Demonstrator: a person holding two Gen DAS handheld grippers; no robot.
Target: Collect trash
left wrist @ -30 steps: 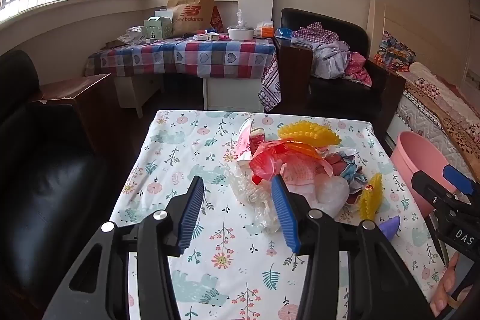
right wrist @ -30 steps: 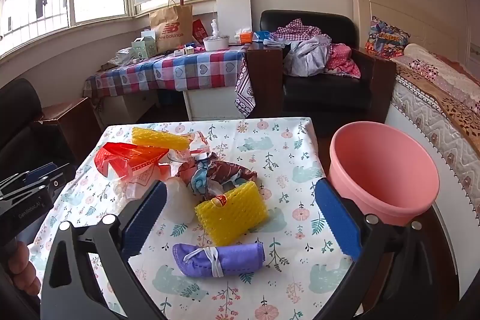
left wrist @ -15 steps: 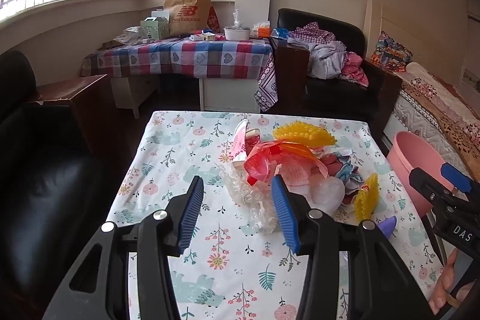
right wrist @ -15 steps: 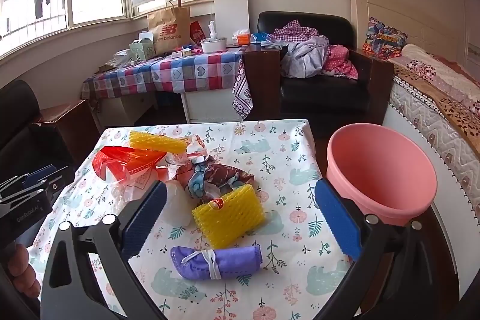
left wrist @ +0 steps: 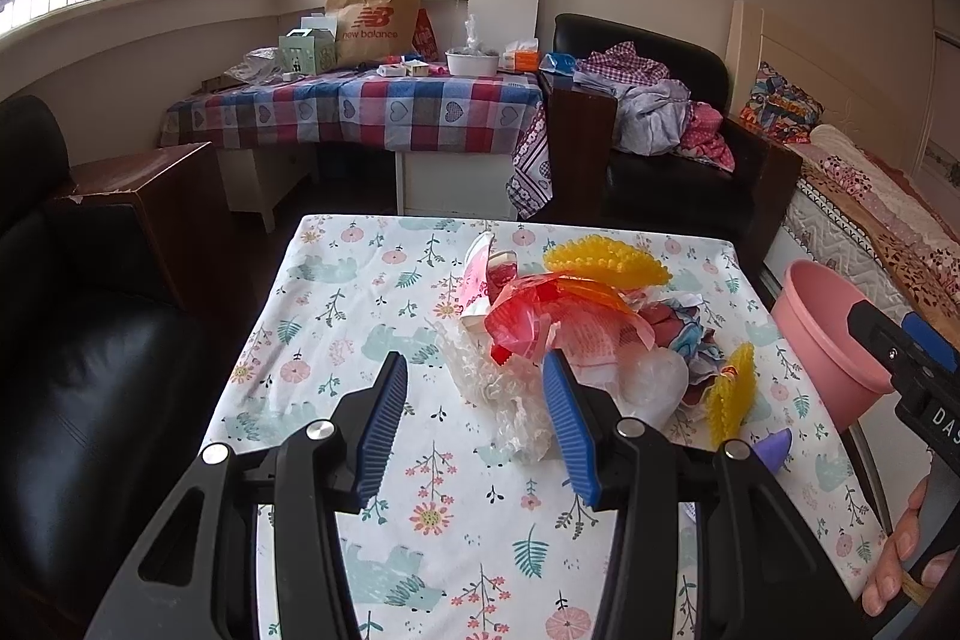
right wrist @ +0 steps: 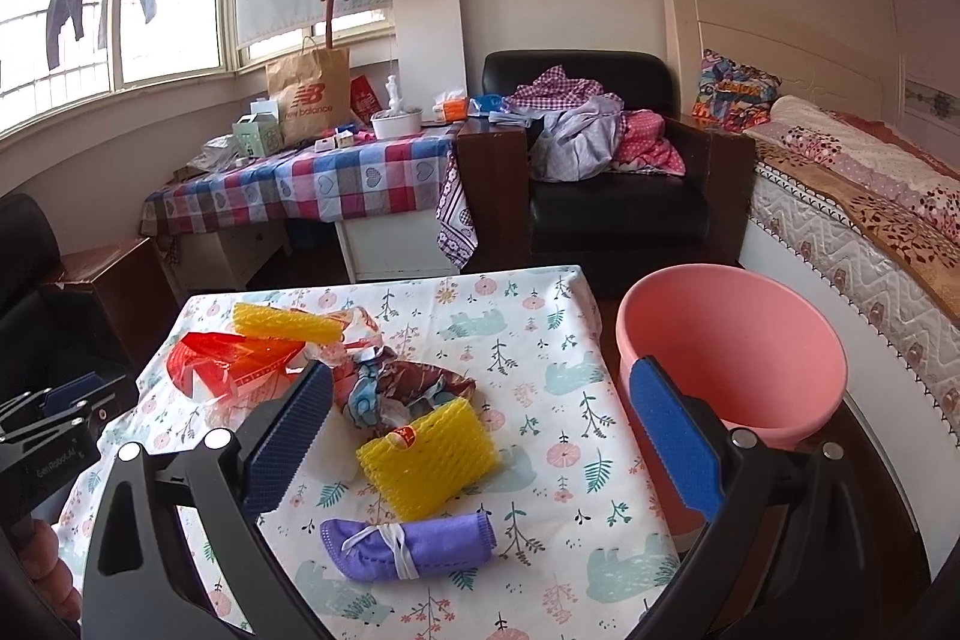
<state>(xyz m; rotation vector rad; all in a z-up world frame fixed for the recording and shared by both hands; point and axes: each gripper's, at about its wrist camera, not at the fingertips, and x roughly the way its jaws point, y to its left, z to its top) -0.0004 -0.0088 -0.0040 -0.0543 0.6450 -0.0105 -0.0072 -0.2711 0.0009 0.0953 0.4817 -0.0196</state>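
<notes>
Gaping left gripper (left wrist: 474, 430) fingers (left wrist: 381, 424), nothing held.

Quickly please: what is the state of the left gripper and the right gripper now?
Left gripper: open, holding nothing; jaws above the tablecloth.
Right gripper: open wide, holding nothing; jaws above the trash.

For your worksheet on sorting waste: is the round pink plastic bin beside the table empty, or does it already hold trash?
Empty, as far as visible. In the right wrist view the round pink plastic bin shows only bare pink inner wall; its very bottom is hidden behind the near rim.
</notes>
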